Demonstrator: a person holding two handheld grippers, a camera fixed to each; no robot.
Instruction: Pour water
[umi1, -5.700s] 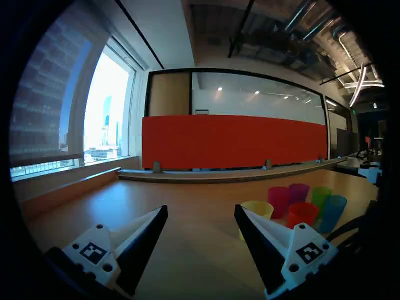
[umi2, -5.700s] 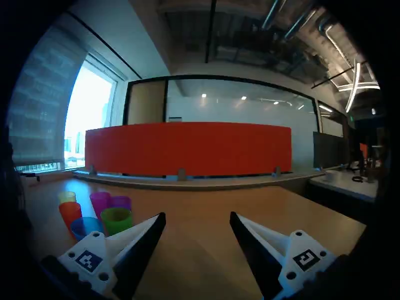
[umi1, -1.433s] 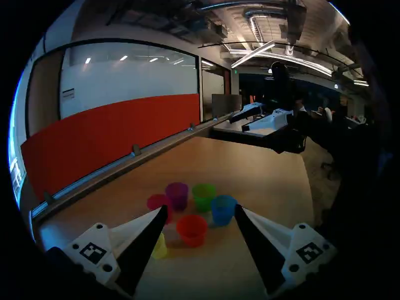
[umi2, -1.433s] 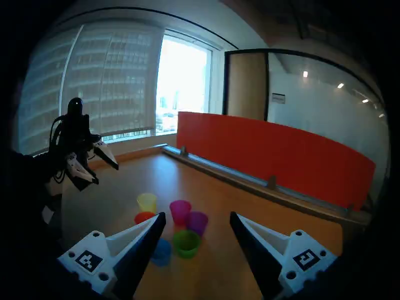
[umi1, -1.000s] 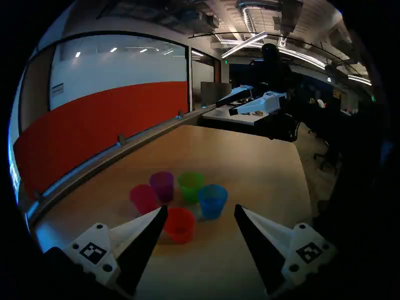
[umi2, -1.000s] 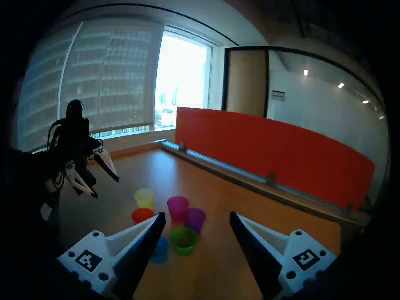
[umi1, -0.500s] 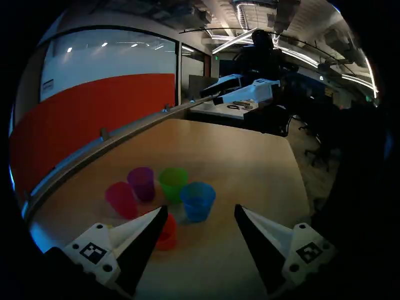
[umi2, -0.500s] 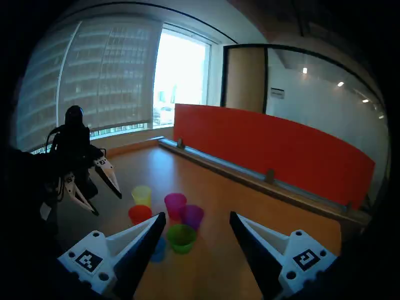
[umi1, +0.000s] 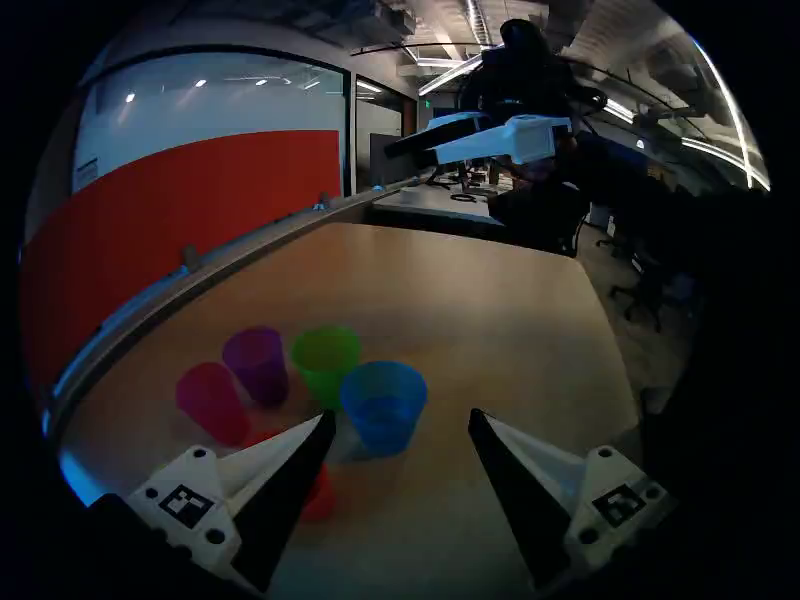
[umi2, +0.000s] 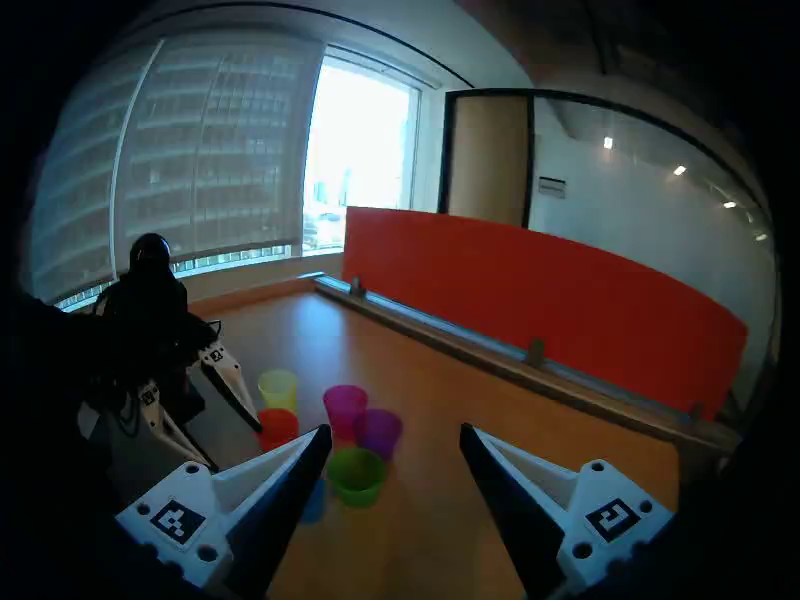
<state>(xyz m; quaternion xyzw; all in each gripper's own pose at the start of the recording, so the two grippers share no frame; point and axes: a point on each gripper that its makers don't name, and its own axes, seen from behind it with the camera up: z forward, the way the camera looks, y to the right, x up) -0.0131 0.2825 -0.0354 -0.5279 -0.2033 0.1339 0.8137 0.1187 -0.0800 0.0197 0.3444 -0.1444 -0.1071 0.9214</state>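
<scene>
Cups: pink cup, purple cup, red cup, green cup and blue cup stand close together on the table. In the right gripper view a yellow cup stands at 12 o'clock from the red cup.
Inside: too dim to tell.
Way up: every cup stands straight, mouth up, long side up and down.
Left gripper: jaws wide, holding nothing. The blue cup is just ahead of the gap. The green cup is at 11 o'clock from it. The red cup, at 7 o'clock, is half hidden by a finger.
Right gripper: jaws wide, holding nothing. The cups are near its left finger.
Around: a red screen runs along the table's far edge. A window is at 11 o'clock in the right gripper view.
</scene>
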